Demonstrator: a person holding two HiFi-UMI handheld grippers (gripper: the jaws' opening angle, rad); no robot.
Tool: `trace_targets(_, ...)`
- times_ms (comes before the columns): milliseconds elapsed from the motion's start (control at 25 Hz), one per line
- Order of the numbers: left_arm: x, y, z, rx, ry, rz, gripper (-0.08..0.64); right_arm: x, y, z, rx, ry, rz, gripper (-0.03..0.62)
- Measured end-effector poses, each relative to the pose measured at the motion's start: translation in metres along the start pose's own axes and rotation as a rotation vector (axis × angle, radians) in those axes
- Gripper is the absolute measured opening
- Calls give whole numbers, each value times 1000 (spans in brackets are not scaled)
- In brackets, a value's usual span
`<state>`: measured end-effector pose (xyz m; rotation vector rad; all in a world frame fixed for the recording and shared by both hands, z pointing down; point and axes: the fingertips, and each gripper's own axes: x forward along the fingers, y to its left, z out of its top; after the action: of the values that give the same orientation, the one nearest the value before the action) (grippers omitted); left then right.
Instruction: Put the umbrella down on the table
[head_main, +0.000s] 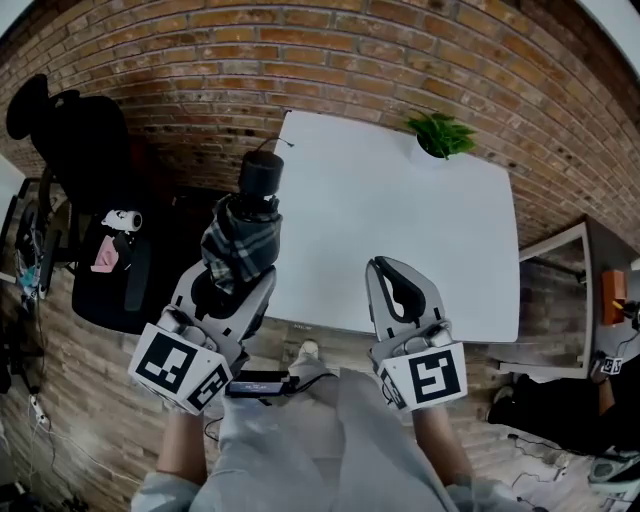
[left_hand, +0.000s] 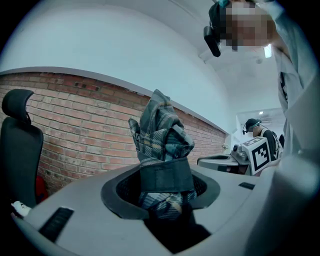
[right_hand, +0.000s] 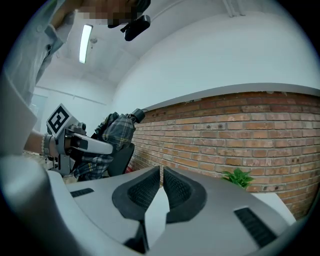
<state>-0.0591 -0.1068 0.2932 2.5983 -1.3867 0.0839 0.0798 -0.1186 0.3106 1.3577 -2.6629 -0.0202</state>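
Umbrella (head_main: 240, 245) clamped upright in the left gripper (head_main: 232, 288), beside the table's (head_main: 400, 230) left edge and not set down on it.

It is a folded umbrella of soft plaid cloth in greys and dark green, bunched in loose pleats and cinched by a dark flat strap (left_hand: 165, 172), with a black cylindrical end (head_main: 262, 172) on top. The left gripper's ribbed black pads press on the cloth at the strap from both sides. The right gripper (head_main: 390, 272) hangs over the table's near edge with its textured pads drawn together to a thin slit and nothing between them. The tabletop is smooth, white and rectangular. A small leafy green plant (head_main: 440, 135) stands at its far right corner. A rough red brick wall (head_main: 300, 50) runs behind, and a black office chair (head_main: 90, 200) stands off the left edge.
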Motion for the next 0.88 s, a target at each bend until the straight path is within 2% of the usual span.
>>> trace_targets(120,14,3,2,0,-1,4,207,9,-9,5,1,-32,4,52)
trace_targets(280,29,5,10,16,-2,-4,207,12,-19,5,-9,-5,16,52)
trace_targets(600,44,17,24,32,-2,-33,207,26,-33,13,-9,-9,-24,52)
trace_targets(880,57,27,24,36,40,-64,209,41,-44,15,5,-2,-64,52)
